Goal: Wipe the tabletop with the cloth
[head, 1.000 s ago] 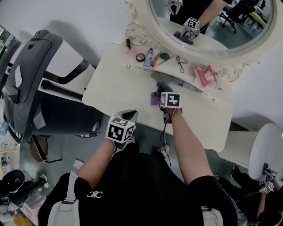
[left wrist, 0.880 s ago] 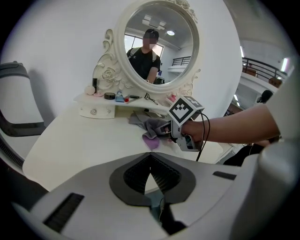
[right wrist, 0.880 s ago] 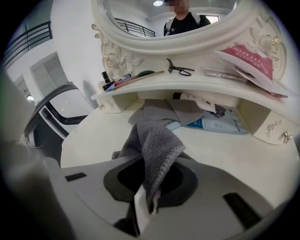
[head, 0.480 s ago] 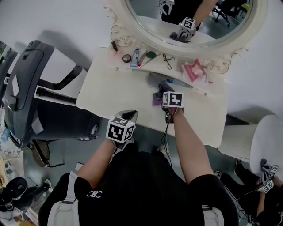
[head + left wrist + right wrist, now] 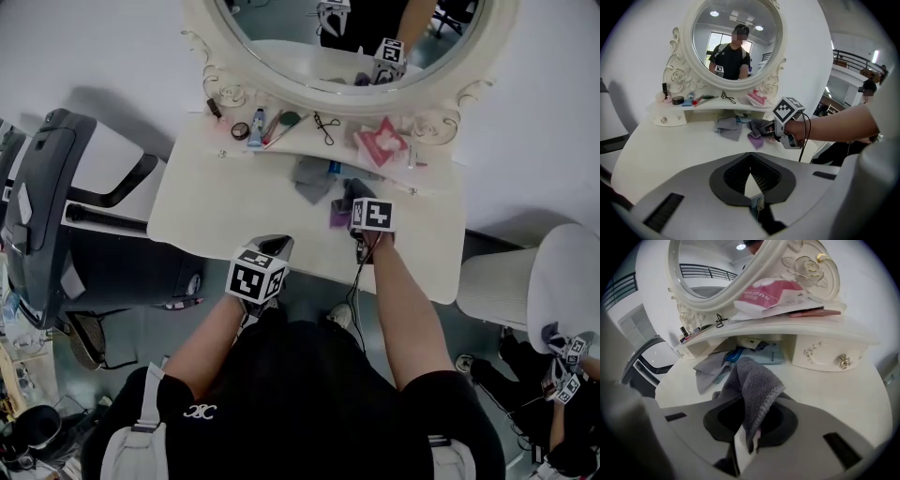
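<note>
**Bench** [image 5: 202, 211]: white, curved front edge. The left half and the front strip are bare, giving the widest open room. The right end is also bare up to its edge. At the back, a raised shelf [image 5: 811, 324] under the mirror [image 5: 347, 37] closes off the room.

**Surroundings:** a dark chair [image 5: 47, 206] just beside the bench's left end; a white stool [image 5: 562, 291] off its right end.

**Shelf:** holds small cosmetics and a pink packet [image 5: 380, 142]. A drawer knob [image 5: 842, 361] sits below it.

**Cloth** [image 5: 754, 380]: grey towelling, at bench centre-right. It is clamped in the right gripper [image 5: 750, 418], with a fold standing up above the jaws and the rest draped toward the bench.

**Second grey cloth** [image 5: 309, 178]: lies loose near the shelf, just left of the gripped one.

**Purple item** [image 5: 337, 216]: just beside the right gripper; what it is cannot be told.

**Left gripper** [image 5: 750, 164]: jaws together at the tips, nothing between them. It is held at the front edge, pointing across the bare top.

**Arms:** the right forearm reaches straight from the body over the front edge. The left forearm is bent and drawn close to the body.
</note>
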`<action>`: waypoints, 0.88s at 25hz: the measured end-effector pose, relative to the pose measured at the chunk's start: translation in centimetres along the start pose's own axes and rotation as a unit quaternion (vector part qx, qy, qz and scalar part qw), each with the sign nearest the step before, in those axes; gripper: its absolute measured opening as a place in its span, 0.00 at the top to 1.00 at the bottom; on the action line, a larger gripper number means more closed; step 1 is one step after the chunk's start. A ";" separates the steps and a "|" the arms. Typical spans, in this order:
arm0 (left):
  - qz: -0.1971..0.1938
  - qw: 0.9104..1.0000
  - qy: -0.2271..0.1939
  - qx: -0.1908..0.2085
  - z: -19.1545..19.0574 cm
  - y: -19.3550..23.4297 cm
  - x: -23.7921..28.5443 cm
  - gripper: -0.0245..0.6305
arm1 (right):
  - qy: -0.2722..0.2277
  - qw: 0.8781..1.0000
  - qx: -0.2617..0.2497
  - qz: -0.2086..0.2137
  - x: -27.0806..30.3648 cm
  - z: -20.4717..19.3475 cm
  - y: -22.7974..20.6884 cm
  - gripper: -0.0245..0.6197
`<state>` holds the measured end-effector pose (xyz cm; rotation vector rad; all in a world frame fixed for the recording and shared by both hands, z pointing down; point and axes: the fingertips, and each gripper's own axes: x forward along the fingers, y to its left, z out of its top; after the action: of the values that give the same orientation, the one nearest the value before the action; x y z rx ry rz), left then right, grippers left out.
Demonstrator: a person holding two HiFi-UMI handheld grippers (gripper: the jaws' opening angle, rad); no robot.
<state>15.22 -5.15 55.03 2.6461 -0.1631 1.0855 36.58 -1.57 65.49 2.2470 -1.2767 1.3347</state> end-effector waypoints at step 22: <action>-0.036 0.999 0.002 0.027 1.4 -10.2 5.3 0.95 | -0.024 0.993 0.079 -0.080 -7.5 -4.2 -18.9 0.87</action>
<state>22.07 4.15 55.67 2.6753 -0.0365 1.0855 47.15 16.26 65.97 2.4432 -1.0103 1.3748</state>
